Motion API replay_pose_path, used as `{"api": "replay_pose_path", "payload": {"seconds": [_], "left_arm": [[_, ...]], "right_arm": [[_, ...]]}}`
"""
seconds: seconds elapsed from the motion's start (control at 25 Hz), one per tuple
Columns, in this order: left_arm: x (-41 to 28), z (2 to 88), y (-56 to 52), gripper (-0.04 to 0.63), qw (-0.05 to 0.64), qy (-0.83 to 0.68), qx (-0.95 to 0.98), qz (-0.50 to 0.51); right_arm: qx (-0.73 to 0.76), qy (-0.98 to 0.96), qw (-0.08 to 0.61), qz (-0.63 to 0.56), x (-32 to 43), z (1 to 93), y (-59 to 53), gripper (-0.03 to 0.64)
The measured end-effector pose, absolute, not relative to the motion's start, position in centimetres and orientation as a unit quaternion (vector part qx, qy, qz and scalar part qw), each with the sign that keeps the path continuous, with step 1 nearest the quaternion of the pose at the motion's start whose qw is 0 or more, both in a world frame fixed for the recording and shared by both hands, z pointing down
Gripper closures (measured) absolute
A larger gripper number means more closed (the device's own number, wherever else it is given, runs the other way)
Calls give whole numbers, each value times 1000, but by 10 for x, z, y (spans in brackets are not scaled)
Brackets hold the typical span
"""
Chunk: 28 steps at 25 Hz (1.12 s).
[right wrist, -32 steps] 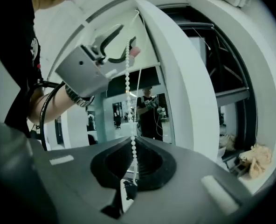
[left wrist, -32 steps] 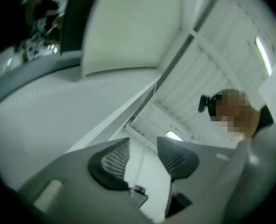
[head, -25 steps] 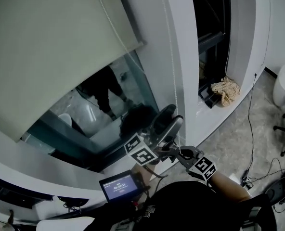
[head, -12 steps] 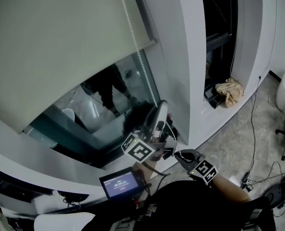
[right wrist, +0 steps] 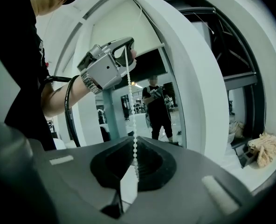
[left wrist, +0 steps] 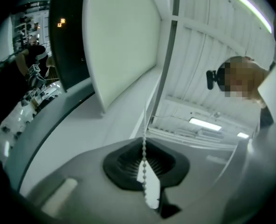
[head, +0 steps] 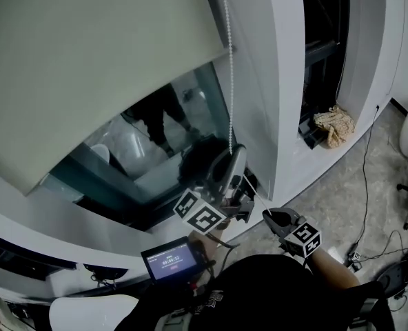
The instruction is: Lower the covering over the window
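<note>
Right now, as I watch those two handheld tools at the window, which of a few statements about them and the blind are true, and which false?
1. The left gripper has its fingers shut on the bead chain. True.
2. The blind covers the whole window. False: bare glass shows below its bottom edge.
3. The right gripper holds the crumpled cloth. False: its fingers are shut on the bead chain, and the cloth lies off to the side, untouched.
4. The left gripper grips the chain higher up than the right gripper does. True.
</note>
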<state>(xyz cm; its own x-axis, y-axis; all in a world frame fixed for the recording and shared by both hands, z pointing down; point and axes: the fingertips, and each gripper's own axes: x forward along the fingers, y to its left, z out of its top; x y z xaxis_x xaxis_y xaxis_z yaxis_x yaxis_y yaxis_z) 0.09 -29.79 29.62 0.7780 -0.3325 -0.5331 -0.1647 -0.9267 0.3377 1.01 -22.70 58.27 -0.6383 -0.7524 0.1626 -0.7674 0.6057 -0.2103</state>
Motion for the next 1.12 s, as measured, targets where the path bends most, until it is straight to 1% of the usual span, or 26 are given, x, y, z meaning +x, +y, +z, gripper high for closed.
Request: {"api": "replay_pose_path", "payload": {"seconds": [0.12, 0.16, 0.2, 0.24, 0.28, 0.32, 0.4, 0.44, 0.52, 0.56, 0.6, 0.68, 0.76, 0.8, 0.84, 0.88, 1.04, 1.08, 1.12], "left_arm": [[8, 294, -291, 548, 146, -109, 935, -305], [10, 294, -290, 494, 149, -104, 934, -307], [10, 294, -290, 479, 152, -102, 934, -307], [10, 295, -290, 488, 153, -102, 934, -307], [10, 295, -291, 517, 154, -103, 934, -305], [11, 295, -291, 581, 155, -104, 934, -304], [15, 295, -292, 573, 152, -106, 936, -300], [17, 295, -292, 537, 150, -103, 937, -299], [23, 295, -290, 438, 149, -96, 938, -298], [25, 295, -289, 416, 147, -95, 938, -297], [26, 295, -289, 414, 147, -96, 938, -298], [26, 295, -292, 441, 153, -103, 936, -301], [28, 296, -293, 570, 157, -102, 934, -304], [29, 295, -291, 520, 159, -92, 934, -307], [29, 294, -288, 407, 163, -78, 933, -312], [29, 292, -284, 344, 167, -64, 931, -317], [31, 290, -279, 347, 144, -61, 939, -307], [29, 289, -280, 361, 142, -65, 939, -306], [28, 289, -280, 397, 143, -68, 938, -308]], "right_arm": [[410, -902, 39, 129, 1, 588, -221, 614], [405, -904, 42, 128, -2, 590, -219, 614], [401, -906, 44, 129, -6, 592, -217, 614], [397, -907, 45, 129, -10, 593, -215, 614], [394, -908, 46, 131, -13, 593, -214, 614], [392, -909, 46, 132, -15, 593, -212, 614], [391, -910, 46, 133, -15, 595, -210, 614], [390, -910, 46, 133, -15, 596, -210, 614], [389, -910, 47, 134, -13, 598, -209, 614], [390, -910, 47, 134, -12, 598, -208, 614], [390, -910, 47, 135, -12, 598, -208, 614], [389, -910, 49, 134, -12, 597, -206, 614], [386, -912, 60, 127, -12, 600, -204, 614], [385, -913, 66, 123, -13, 601, -203, 614], [383, -913, 68, 122, -14, 602, -203, 614], [383, -913, 67, 126, -16, 603, -203, 614], [382, -912, 63, 138, -19, 604, -204, 614], [381, -912, 63, 138, -20, 604, -204, 614], [380, -912, 63, 138, -21, 604, -204, 614]]}}
